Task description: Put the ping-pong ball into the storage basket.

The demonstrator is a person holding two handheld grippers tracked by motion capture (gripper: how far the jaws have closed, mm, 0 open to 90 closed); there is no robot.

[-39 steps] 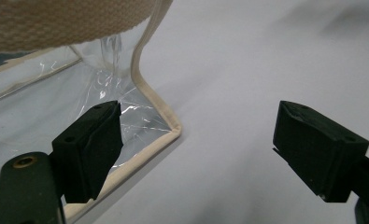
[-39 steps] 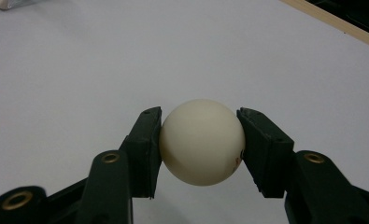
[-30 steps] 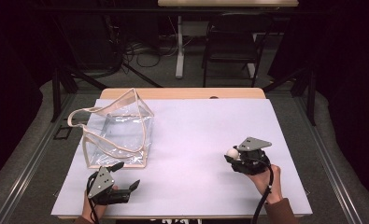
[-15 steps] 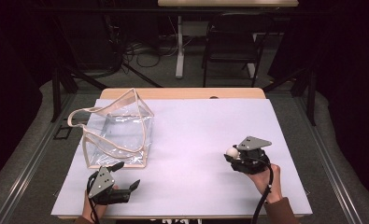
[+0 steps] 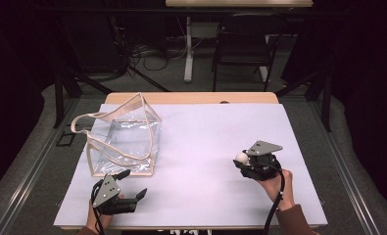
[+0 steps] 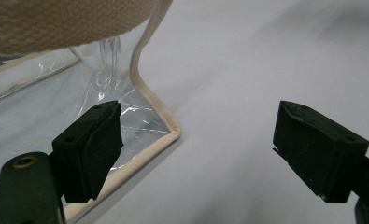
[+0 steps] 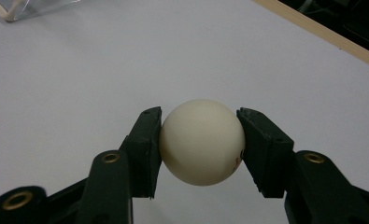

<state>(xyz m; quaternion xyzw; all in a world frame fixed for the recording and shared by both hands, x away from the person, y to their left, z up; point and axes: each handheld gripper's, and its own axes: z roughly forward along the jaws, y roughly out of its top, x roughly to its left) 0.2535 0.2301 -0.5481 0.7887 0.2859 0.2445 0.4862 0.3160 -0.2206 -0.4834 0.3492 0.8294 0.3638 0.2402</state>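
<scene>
One white ball (image 7: 202, 141) sits squarely between the two black jaws of the right gripper (image 7: 200, 144), each pad pressed against one side of it, so this claw is clamped on the ball. In the high view the right gripper (image 5: 246, 160) is at the right of the white table (image 5: 205, 132), toward the near edge, with the ball (image 5: 241, 157) at its left tip and a hand (image 5: 278, 183) behind it. The left gripper (image 5: 131, 184) is at the near left, its jaws spread wide with nothing between them. One clear plastic tote bag (image 5: 124, 141) with beige trim and two beige handles lies on the left of the table, just beyond the left gripper and well apart from the ball. In the left gripper view the bag's near corner (image 6: 166, 130) lies just ahead of the left-hand jaw.
</scene>
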